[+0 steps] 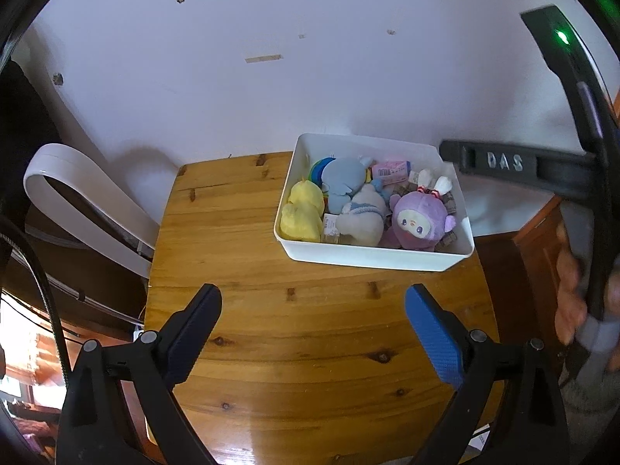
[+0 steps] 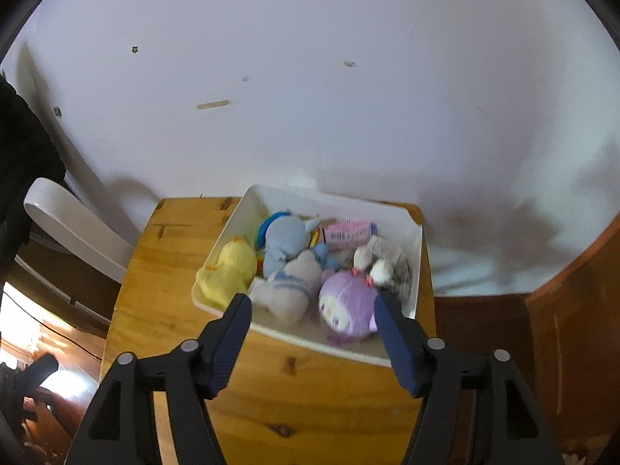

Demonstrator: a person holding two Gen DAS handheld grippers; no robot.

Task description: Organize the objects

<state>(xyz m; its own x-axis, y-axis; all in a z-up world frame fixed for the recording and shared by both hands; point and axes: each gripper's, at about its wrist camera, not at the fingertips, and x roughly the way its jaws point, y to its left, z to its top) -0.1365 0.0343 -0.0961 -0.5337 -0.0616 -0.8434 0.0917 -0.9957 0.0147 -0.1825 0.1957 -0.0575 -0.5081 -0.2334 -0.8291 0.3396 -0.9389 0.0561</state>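
A white bin stands at the far right of a wooden table. It holds several plush toys: a yellow one, a blue one, a grey-white one, a purple doll, and a pink packet. My left gripper is open and empty above the table in front of the bin. My right gripper is open and empty over the bin's near edge; in the left wrist view it shows at the right.
A white wall rises behind the table. A white curved chair back stands left of the table. Dark wooden furniture is to the right. The table's left and right edges drop off close by.
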